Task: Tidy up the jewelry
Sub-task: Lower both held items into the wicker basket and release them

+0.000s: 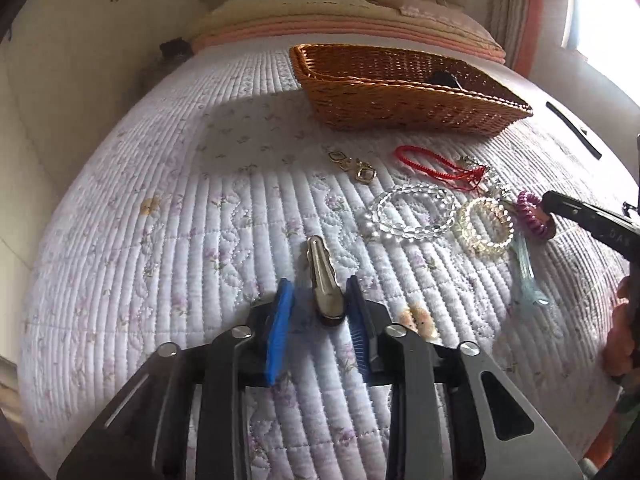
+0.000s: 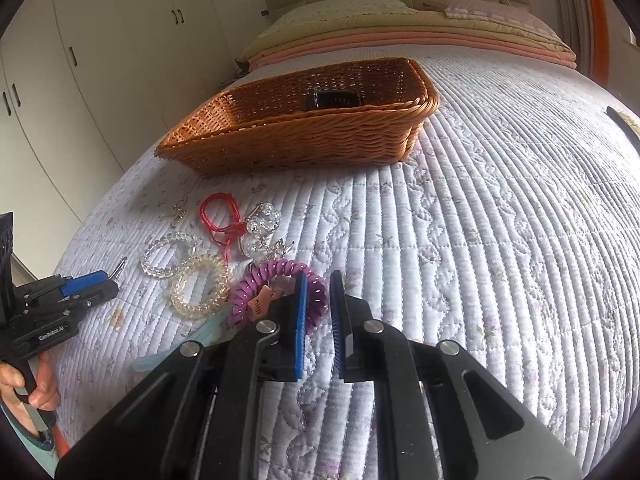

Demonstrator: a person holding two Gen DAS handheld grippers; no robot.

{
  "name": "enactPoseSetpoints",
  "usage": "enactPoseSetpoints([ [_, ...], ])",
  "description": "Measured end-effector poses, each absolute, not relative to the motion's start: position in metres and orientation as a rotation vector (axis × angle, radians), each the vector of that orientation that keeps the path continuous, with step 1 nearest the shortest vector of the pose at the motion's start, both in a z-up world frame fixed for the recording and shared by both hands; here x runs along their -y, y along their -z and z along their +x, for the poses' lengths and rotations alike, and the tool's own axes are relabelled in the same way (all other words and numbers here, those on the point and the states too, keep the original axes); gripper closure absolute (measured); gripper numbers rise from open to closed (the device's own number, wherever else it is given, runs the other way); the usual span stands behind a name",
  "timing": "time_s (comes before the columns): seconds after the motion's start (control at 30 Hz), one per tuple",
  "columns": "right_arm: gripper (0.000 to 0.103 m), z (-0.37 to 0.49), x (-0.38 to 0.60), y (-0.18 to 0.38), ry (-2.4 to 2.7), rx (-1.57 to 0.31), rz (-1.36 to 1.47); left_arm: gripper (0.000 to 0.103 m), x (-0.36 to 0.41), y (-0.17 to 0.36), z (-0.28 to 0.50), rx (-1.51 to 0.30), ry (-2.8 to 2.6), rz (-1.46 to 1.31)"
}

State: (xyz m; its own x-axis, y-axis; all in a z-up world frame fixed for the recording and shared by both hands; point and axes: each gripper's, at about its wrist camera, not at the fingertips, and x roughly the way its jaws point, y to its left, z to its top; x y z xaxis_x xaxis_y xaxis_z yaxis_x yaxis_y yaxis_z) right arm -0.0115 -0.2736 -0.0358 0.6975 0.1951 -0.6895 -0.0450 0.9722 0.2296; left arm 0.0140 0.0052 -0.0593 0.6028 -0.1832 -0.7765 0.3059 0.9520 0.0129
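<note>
A wicker basket stands on the quilted bed; it also shows in the right wrist view, with a dark object inside. My left gripper is open, its blue pads on either side of a silver hair clip lying on the quilt. My right gripper is open, its pads astride the right part of a purple spiral hair tie, which also shows in the left wrist view. Nearby lie a clear bead bracelet, a yellowish spiral tie and a red cord bracelet.
Gold earrings lie near the basket. A pale blue clip lies beside the spiral ties. A crystal ornament sits by the red cord. A black strip lies at the right. Pillows and wardrobe doors stand behind.
</note>
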Motion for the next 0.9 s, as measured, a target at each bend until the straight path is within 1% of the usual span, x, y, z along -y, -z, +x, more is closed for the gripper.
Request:
enactPoseSetpoints([
  [0.17,0.093,-0.008,0.269,0.037,-0.142,-0.813,0.191,0.081,-0.026,0.058,0.013,-0.877,0.324,0.096],
  [0.4,0.090,0.002,0.260,0.042,-0.136,-0.870,0.152,0.081,-0.017,0.060,0.011,-0.859,0.312,0.128],
  [0.6,0.077,0.012,0.244,0.039,-0.136,-0.922,0.048,0.080,-0.019,0.059,0.012,-0.862,0.322,0.112],
  [0.67,0.075,0.015,0.236,0.038,-0.135,-0.934,-0.018,0.080,-0.019,0.059,0.012,-0.859,0.322,0.113],
  [0.73,0.076,0.015,0.230,0.037,-0.131,-0.932,-0.053,0.081,-0.019,0.060,0.012,-0.856,0.321,0.116],
  [0.8,0.092,0.012,0.229,0.036,-0.145,-0.921,-0.039,0.082,-0.018,0.060,0.012,-0.851,0.319,0.119],
  [0.9,0.093,0.003,0.235,0.034,-0.134,-0.886,-0.008,0.082,-0.016,0.059,0.010,-0.840,0.303,0.133],
])
